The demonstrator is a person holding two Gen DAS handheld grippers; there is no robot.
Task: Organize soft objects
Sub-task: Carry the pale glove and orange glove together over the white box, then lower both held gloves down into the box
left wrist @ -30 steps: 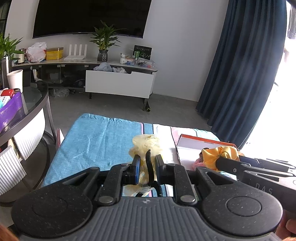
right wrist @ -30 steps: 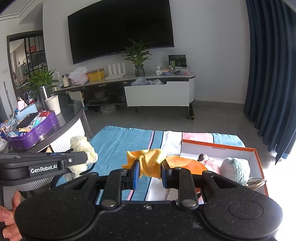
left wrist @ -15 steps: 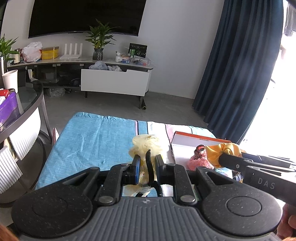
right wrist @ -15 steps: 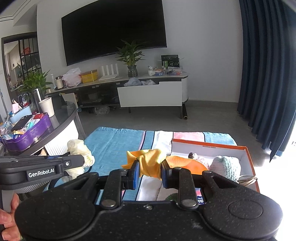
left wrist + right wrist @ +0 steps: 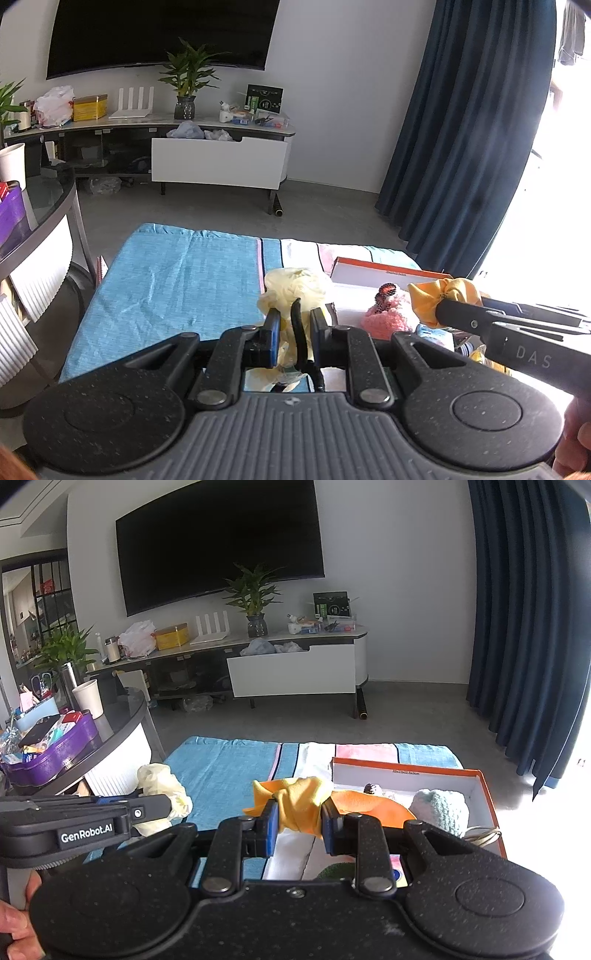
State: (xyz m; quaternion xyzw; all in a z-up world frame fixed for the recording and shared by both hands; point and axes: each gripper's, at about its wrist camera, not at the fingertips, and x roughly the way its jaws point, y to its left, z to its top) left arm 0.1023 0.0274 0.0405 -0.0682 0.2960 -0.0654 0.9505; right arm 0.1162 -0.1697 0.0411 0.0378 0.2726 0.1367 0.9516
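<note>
The left gripper (image 5: pixel 293 325) pinches a pale yellow glove (image 5: pixel 295 286) and a black cord (image 5: pixel 297 332) between its 2 jaws, held above the blue cloth (image 5: pixel 177 280). The right gripper (image 5: pixel 299 819) is clamped on a bunched yellow cloth (image 5: pixel 301 805), which hangs just left of the orange-rimmed box (image 5: pixel 487 801). Inside that box lie an orange piece (image 5: pixel 369 805), a light blue knitted item (image 5: pixel 441 808) and, seen from the left wrist, a pink fuzzy item (image 5: pixel 386 317). A striped cloth (image 5: pixel 314 753) lies under the box. To the left stands a dark round table (image 5: pixel 125 716) carrying a purple tray (image 5: pixel 55 753).
</note>
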